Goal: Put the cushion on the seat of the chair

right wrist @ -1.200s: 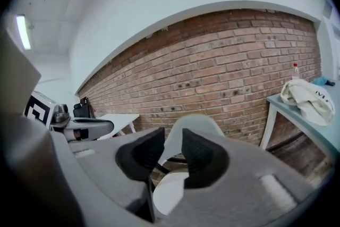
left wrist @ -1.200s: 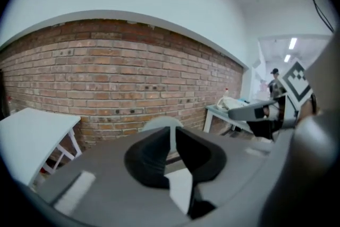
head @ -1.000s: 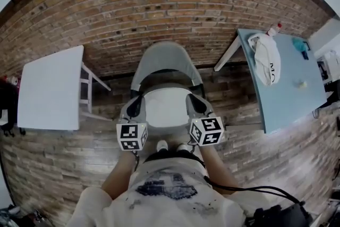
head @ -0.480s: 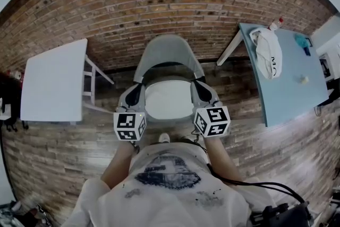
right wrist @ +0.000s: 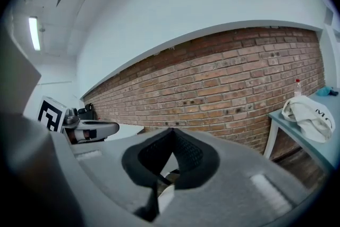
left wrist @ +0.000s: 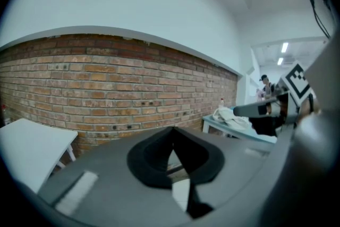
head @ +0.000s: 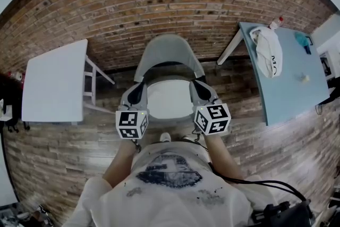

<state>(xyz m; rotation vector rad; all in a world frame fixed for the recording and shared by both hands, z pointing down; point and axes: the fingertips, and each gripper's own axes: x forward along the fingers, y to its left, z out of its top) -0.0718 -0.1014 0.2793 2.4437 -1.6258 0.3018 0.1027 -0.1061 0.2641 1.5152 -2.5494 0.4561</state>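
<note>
A grey chair [head: 169, 53] stands against the brick wall, and a white cushion [head: 169, 99] lies flat on its seat. My left gripper [head: 139, 85] hangs just above the cushion's left edge, and my right gripper [head: 194, 83] hangs just above its right edge. Both point forward toward the chair back. In the left gripper view the left gripper [left wrist: 171, 133] is shut with its tips touching, and a white strip shows low in the gap. The right gripper [right wrist: 171, 133] is shut the same way in its own view. Nothing is pinched at either pair of tips.
A white table [head: 53, 82] stands to the left of the chair. To the right, a light blue table [head: 289, 93] carries a white bag [head: 268, 53] and a bottle [head: 275, 24]. The floor is wood planks, and the person's shoes [head: 163, 137] are just before the chair.
Both grippers have risen a little beside the cushion. The cushion has stayed on the seat, and the head view has shifted slightly.
</note>
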